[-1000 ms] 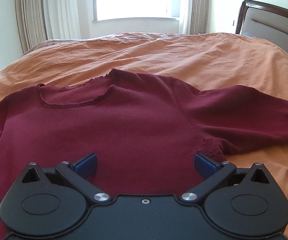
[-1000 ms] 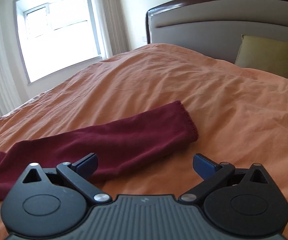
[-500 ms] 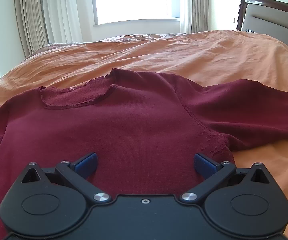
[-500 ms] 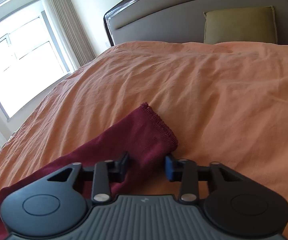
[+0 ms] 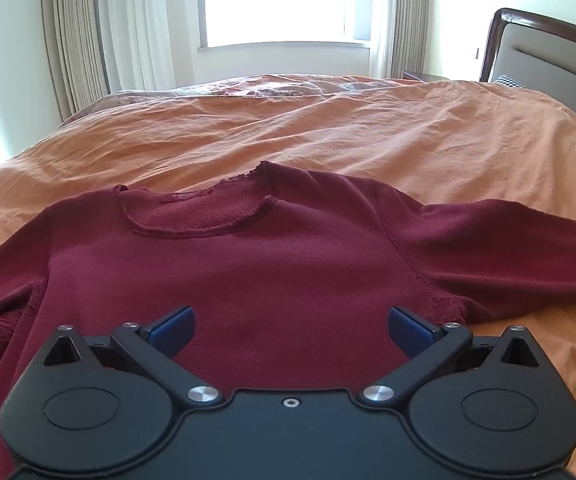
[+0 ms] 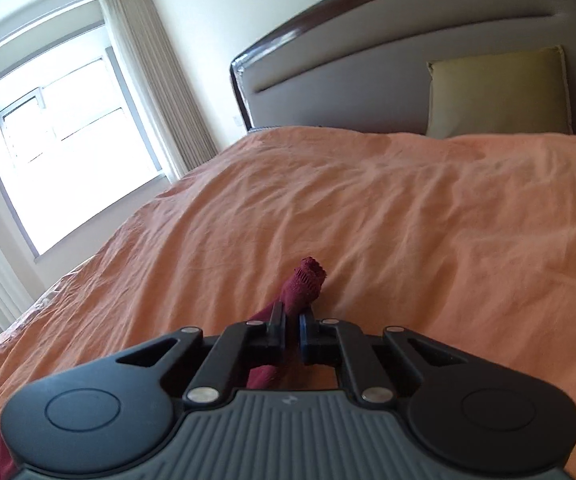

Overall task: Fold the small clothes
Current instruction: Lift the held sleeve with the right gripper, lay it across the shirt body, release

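Maroon sweater (image 5: 224, 280) flat on orange bedspread (image 5: 328, 132), neckline toward the window; right gripper (image 6: 293, 322) clamped on its sleeve cuff (image 6: 306, 282).
Versus one second back: right jaws have just been closing, from full spread to nearly together, with the cuff bunched between the pads and sticking up past the tips; before, the sleeve lay flat on the bedspread ahead of the open jaws. Right view has also rolled, so the headboard (image 6: 368, 68) and olive pillow (image 6: 500, 92) now sit higher and tilted. Left gripper (image 5: 291, 326) remains wide open above the sweater's lower chest, nothing between its blue pads (image 5: 174, 326); sweater looks slightly farther below it. Neck label (image 5: 186, 197) shows faint marks, probably lettering, too small to read.
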Demonstrator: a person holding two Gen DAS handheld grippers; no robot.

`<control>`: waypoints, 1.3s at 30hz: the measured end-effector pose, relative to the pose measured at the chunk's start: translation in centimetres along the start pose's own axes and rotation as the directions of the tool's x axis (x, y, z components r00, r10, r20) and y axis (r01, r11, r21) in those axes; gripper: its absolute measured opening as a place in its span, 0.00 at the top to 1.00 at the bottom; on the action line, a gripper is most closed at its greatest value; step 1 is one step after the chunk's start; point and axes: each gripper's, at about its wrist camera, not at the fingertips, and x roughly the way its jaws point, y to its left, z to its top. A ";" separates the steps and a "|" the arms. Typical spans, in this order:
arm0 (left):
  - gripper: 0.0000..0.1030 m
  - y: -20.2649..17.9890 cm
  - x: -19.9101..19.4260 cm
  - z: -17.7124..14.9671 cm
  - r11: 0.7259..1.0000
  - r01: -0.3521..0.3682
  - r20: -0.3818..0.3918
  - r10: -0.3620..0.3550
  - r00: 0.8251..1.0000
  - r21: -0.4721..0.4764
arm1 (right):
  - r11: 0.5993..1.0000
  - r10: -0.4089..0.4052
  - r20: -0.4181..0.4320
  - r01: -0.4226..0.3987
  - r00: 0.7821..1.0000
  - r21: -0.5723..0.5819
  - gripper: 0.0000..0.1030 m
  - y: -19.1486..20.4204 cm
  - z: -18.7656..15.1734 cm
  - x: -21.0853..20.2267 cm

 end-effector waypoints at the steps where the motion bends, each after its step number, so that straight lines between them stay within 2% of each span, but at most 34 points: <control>1: 0.00 0.5 -0.4 0.3 1.000 0.003 0.005 -0.003 1.000 -0.013 | 0.999 0.017 0.017 -0.017 1.000 -0.027 0.93 0.9 0.3 -0.5; 5: 0.00 2.7 -2.6 1.7 0.999 -0.003 0.040 0.005 0.999 -0.038 | 0.972 0.136 0.097 -0.114 0.986 -0.204 0.93 7.6 1.4 -4.0; 8: 0.00 4.8 -4.6 2.9 0.998 -0.023 0.075 0.027 0.997 -0.054 | 0.925 0.267 0.120 -0.220 0.956 -0.308 0.93 13.5 1.7 -6.7; 11: 0.00 7.5 -6.5 4.0 0.996 -0.048 0.110 0.057 0.992 -0.081 | 0.855 0.404 0.099 -0.337 0.910 -0.393 0.93 20.1 1.0 -9.1; 14: 0.00 10.7 -8.2 4.6 0.988 -0.086 0.140 0.104 0.985 -0.128 | 0.767 0.513 0.041 -0.437 0.857 -0.471 0.93 27.0 -1.4 -11.2; 18: 0.00 15.8 -10.1 4.7 0.968 -0.136 0.153 0.170 0.973 -0.209 | 0.657 0.601 -0.079 -0.548 0.795 -0.518 0.93 34.3 -5.9 -12.4; 20: 0.00 18.2 -10.8 4.5 0.954 -0.162 0.153 0.205 0.967 -0.250 | 0.611 0.620 -0.135 -0.583 0.773 -0.535 0.93 37.4 -8.9 -12.7; 23: 0.00 21.8 -11.5 3.8 0.930 -0.205 0.140 0.257 0.956 -0.304 | 0.557 0.615 -0.225 -0.618 0.756 -0.555 0.93 41.1 -14.1 -13.4; 26: 0.00 24.0 -11.4 3.0 0.917 -0.239 0.119 0.289 0.950 -0.318 | 0.505 0.581 -0.306 -0.628 0.755 -0.592 0.93 43.6 -19.4 -13.2; 29: 0.01 25.1 -10.8 2.0 0.917 -0.264 0.106 0.307 0.946 -0.301 | 0.452 0.533 -0.384 -0.637 0.754 -0.624 0.93 44.6 -24.5 -13.2; 33: 0.01 25.5 -9.4 0.8 0.923 -0.236 0.086 0.273 0.958 -0.304 | 0.396 0.474 -0.458 -0.646 0.752 -0.652 0.92 44.5 -29.0 -12.7; 35: 0.01 25.5 -8.6 0.6 0.926 -0.215 0.079 0.250 0.965 -0.310 | 0.372 0.467 -0.486 -0.663 0.739 -0.650 0.86 44.1 -29.9 -12.8; 36: 0.01 25.2 -8.1 0.4 0.929 -0.204 0.080 0.239 0.968 -0.309 | 0.355 0.474 -0.496 -0.673 0.728 -0.648 0.70 43.8 -30.1 -13.4; 37: 0.00 25.0 -7.7 0.4 0.931 -0.195 0.083 0.230 0.970 -0.308 | 0.341 0.482 -0.504 -0.683 0.717 -0.646 0.50 43.4 -30.0 -13.7; 39: 0.01 24.3 -6.9 0.4 0.937 -0.174 0.091 0.210 0.974 -0.302 | 0.314 0.509 -0.515 -0.706 0.690 -0.635 0.29 42.4 -28.8 -13.9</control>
